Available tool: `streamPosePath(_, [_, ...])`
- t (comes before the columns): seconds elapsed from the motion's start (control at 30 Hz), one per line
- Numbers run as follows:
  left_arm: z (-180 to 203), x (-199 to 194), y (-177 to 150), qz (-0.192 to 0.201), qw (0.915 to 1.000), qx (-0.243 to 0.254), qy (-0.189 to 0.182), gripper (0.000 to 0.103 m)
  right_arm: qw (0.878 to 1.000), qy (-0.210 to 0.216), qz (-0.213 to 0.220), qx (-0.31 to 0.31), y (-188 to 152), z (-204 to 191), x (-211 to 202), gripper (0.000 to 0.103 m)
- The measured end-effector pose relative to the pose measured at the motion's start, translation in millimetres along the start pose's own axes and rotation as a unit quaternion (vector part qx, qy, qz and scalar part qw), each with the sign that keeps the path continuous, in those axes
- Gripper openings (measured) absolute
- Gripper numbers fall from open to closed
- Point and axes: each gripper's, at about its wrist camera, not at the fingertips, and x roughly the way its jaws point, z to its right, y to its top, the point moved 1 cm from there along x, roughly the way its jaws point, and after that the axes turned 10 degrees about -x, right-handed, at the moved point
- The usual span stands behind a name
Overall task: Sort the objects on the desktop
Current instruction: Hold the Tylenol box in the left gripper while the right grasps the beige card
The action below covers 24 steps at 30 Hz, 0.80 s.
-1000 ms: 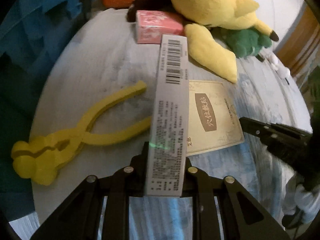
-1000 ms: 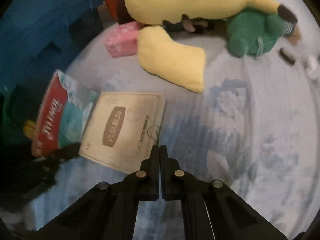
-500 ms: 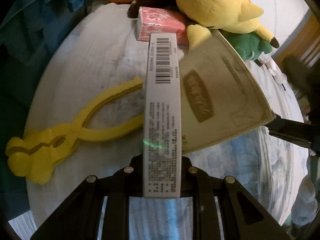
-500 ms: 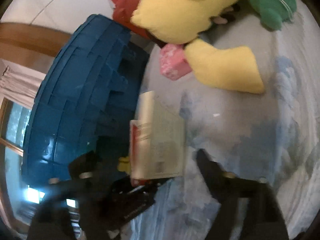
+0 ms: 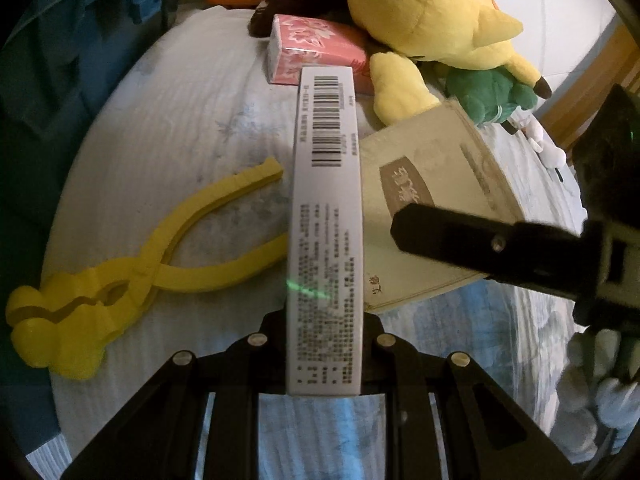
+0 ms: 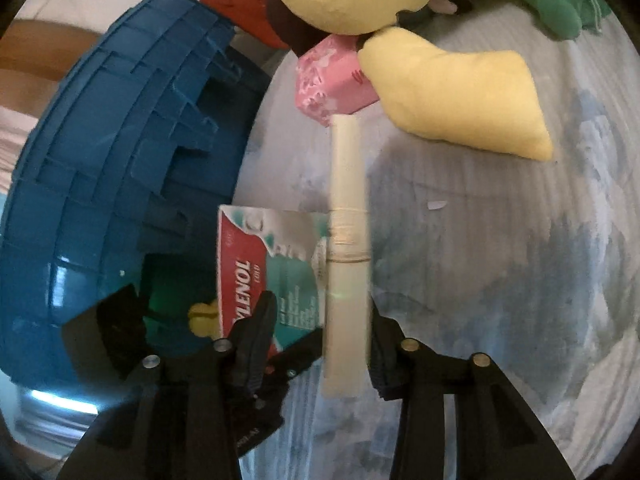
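Observation:
My left gripper [image 5: 324, 320] is shut on a Tylenol box [image 5: 326, 220], held edge-up with its barcode side toward the camera. The box's red and teal face [image 6: 256, 272] shows in the right wrist view. A flat beige box [image 5: 432, 184] leans tilted beside it, right edge raised. My right gripper [image 6: 320, 320] straddles that beige box [image 6: 348, 240], seen edge-on. Its jaws are closing. The box rests against the right finger [image 6: 384, 344], with a gap on the left finger's side. One right finger [image 5: 448, 232] lies over the beige box's face.
Yellow plastic tongs [image 5: 140, 272] lie on the pale bedcover [image 5: 168, 120] to the left. A pink tissue pack [image 5: 312, 52], a yellow plush [image 5: 420, 12] and a green plush [image 5: 488, 92] crowd the far side. A blue crate [image 6: 112, 160] stands at the left edge.
The beige box lay flat, then tipped up onto its edge. My right gripper went from shut to wide, swung left and now narrows around the box. The left gripper kept still.

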Motion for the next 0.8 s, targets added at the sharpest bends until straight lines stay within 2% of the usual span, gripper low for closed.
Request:
streamPosePath(0.07, [0.5,0.6,-0.3,0.001,1.0,0.001,0.001,0.019,1.0,-0.017,0.0,-0.006,-0.2,-1.7,-0.2,0.04])
streamPosePath(0.1, [0.8,0.8,-0.2,0.001,1.0,0.001,0.003,0.019,0.999,-0.031,-0.002,-0.015,-0.9,-4.3,-0.3,0.025])
streamPosePath(0.13, [0.9,0.4,-0.4,0.002,1.0,0.001,0.006,0.019,0.999,-0.046,-0.004,-0.025,-1.7,-7.5,-0.3,0.016])
streamPosePath(0.17, [0.9,-0.1,-0.7,0.003,1.0,0.001,0.007,0.019,0.998,-0.052,-0.005,-0.034,-2.8,-8.9,-1.1,0.012])
streamPosePath(0.37, [5.2,-11.6,1.1,0.02,0.9997,0.006,0.014,0.019,0.993,-0.089,-0.003,-0.082,-7.4,-24.8,-11.9,0.012])
streamPosePath(0.63, [24.7,-50.3,2.4,0.062,0.9978,0.022,0.014,0.019,0.992,-0.093,0.032,-0.085,-14.8,-32.0,-56.7,0.012])
streamPosePath(0.8, [43.6,-79.0,-2.8,0.088,0.9956,0.033,0.008,0.019,0.989,-0.097,0.06,-0.098,-14.2,-49.4,-87.9,0.012])
